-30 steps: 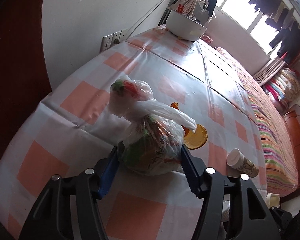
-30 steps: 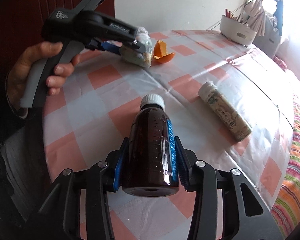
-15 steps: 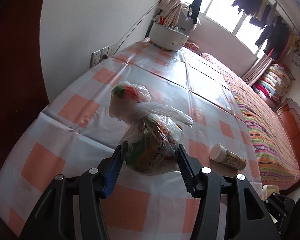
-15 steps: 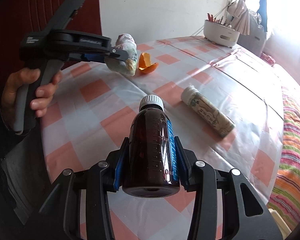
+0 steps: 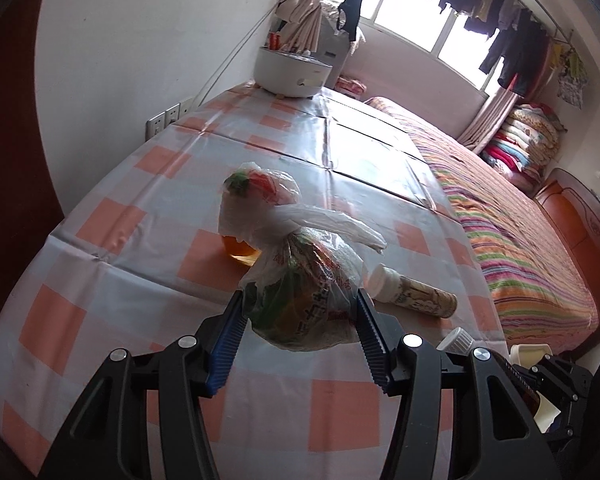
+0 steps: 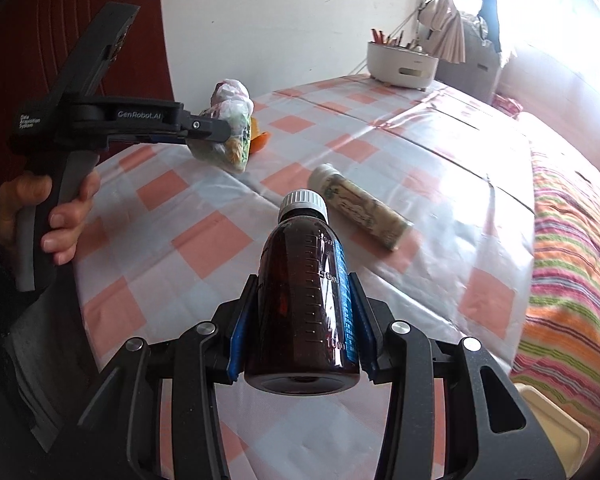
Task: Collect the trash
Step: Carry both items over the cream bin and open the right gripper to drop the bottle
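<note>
Now that the knotted clear plastic trash bag (image 5: 304, 300) has risen off the checkered bench (image 5: 140, 264), left gripper (image 5: 300, 320) fingers clamp it; right gripper (image 6: 300, 320) fingers clamp brown bottle (image 6: 304, 292). Both ready for bin, w/ cylindrical tube (image 6: 360, 212) left.

A knotted clear plastic bag (image 5: 304, 296) of colourful scraps hung above the checked cloth, far left. A brown bottle (image 6: 306, 300) with white cap pointed away, near. A capped paper tube (image 6: 360, 212) lay on its side beyond.
</note>
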A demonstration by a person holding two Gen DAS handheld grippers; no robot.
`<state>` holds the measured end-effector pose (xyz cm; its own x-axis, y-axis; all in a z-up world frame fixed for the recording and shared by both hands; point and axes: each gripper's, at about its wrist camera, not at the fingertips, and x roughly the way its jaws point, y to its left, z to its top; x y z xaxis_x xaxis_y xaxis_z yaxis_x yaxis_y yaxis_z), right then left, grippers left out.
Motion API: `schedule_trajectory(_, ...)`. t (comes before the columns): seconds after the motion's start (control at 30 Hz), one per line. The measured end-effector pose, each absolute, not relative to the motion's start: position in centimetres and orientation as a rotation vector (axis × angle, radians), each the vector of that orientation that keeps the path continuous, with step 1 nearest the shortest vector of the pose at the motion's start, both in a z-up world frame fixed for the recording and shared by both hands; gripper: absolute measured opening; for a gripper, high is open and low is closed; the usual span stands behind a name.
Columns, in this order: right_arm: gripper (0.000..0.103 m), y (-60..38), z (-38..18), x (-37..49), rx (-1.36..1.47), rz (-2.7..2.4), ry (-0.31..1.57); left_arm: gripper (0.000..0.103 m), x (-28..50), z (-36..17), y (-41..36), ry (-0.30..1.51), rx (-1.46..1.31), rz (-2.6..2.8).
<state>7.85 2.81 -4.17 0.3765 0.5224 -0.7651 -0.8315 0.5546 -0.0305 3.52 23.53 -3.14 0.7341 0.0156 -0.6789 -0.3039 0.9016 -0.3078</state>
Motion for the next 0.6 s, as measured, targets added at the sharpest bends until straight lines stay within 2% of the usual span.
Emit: schedule_trajectory(0.6,0.041,-4.7,-3.1,7.7,-0.362,0.784,0.77,0.052,5.7,-2.4,15.6,0.751,-0.357,0.043)
